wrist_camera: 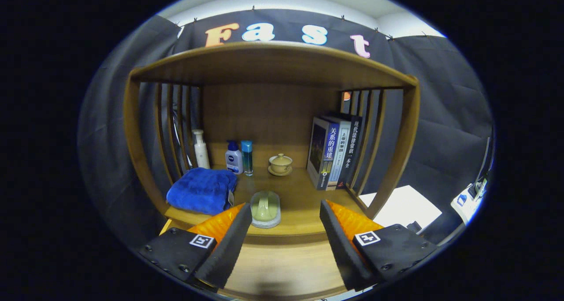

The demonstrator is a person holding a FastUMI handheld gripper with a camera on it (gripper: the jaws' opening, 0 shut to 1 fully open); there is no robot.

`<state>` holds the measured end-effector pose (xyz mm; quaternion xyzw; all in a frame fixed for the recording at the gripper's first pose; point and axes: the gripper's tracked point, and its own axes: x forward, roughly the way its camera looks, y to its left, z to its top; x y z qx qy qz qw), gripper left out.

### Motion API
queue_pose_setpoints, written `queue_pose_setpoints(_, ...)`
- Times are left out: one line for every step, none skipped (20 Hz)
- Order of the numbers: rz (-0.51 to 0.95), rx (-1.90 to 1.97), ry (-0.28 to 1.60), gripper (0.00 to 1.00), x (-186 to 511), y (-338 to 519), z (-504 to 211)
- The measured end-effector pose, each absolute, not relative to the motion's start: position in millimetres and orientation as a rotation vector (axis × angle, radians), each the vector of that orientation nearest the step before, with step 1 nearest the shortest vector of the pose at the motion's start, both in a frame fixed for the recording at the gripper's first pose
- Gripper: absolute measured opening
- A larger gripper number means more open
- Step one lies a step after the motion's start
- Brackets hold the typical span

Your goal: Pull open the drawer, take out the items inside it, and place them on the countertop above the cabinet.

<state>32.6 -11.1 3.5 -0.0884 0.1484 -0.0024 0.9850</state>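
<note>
A pale green mug (265, 208) with its handle turned towards me stands on the wooden countertop (299, 195), close to its front edge. My gripper (285, 207) is open, its fingers spread wide on either side of that spot. The mug sits just ahead of the fingers and right beside the left fingertip (241, 219); whether they touch I cannot tell. The right fingertip (328, 213) is well apart from it. Nothing is held between the fingers. Below the countertop's edge a lighter wooden surface (286, 265) runs under the fingers; it may be the pulled-out drawer.
A folded blue towel (202, 190) lies on the left of the countertop. Behind it stand a white pump bottle (201, 150), a blue-capped white bottle (233, 157) and a slim blue bottle (247, 157). A lidded tea cup (280, 164) sits mid-back, with books (332, 153) upright at the right. Slatted sides and a shelf top (273, 65) enclose the space.
</note>
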Motion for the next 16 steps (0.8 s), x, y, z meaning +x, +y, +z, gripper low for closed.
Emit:
queue_pose_setpoints(0.000, -0.175, 0.277, 0.99, 22.6, -12.5, 3.2)
queue_pose_setpoints(0.001, -0.172, 0.258, 0.99, 11.6, -14.5, 2.4)
queue_pose_setpoints(-0.003, -0.171, 0.243, 0.99, 0.8, -17.8, 0.4)
queue_pose_setpoints(-0.008, -0.171, 0.232, 0.99, -8.5, -22.3, -3.3)
queue_pose_setpoints(-0.011, -0.174, 0.225, 0.99, -17.4, -26.2, -9.4)
queue_pose_setpoints(-0.017, -0.179, 0.224, 0.99, -27.4, -31.8, -16.1)
queue_pose_setpoints(-0.026, -0.175, 0.216, 0.99, -36.7, -37.2, -21.6)
queue_pose_setpoints(-0.025, -0.162, 0.208, 0.99, -45.8, -39.7, -27.2)
queue_pose_setpoints(-0.018, -0.149, 0.200, 0.98, -54.7, -41.5, -33.1)
queue_pose_setpoints(-0.014, -0.140, 0.195, 0.98, -64.1, -44.5, -39.5)
queue_pose_setpoints(-0.018, -0.136, 0.191, 0.98, -72.3, -49.7, -46.6)
queue_pose_setpoints(-0.022, -0.133, 0.185, 0.98, -81.0, -54.3, -52.0)
queue_pose_setpoints(-0.024, -0.127, 0.178, 0.98, -88.7, -57.3, -57.8)
queue_pose_setpoints(-0.026, -0.119, 0.180, 0.98, -95.5, -59.1, -65.6)
queue_pose_setpoints(-0.026, -0.107, 0.183, 0.98, -102.3, -61.0, -73.9)
queue_pose_setpoints(-0.028, -0.096, 0.188, 0.98, -108.6, -62.7, -81.4)
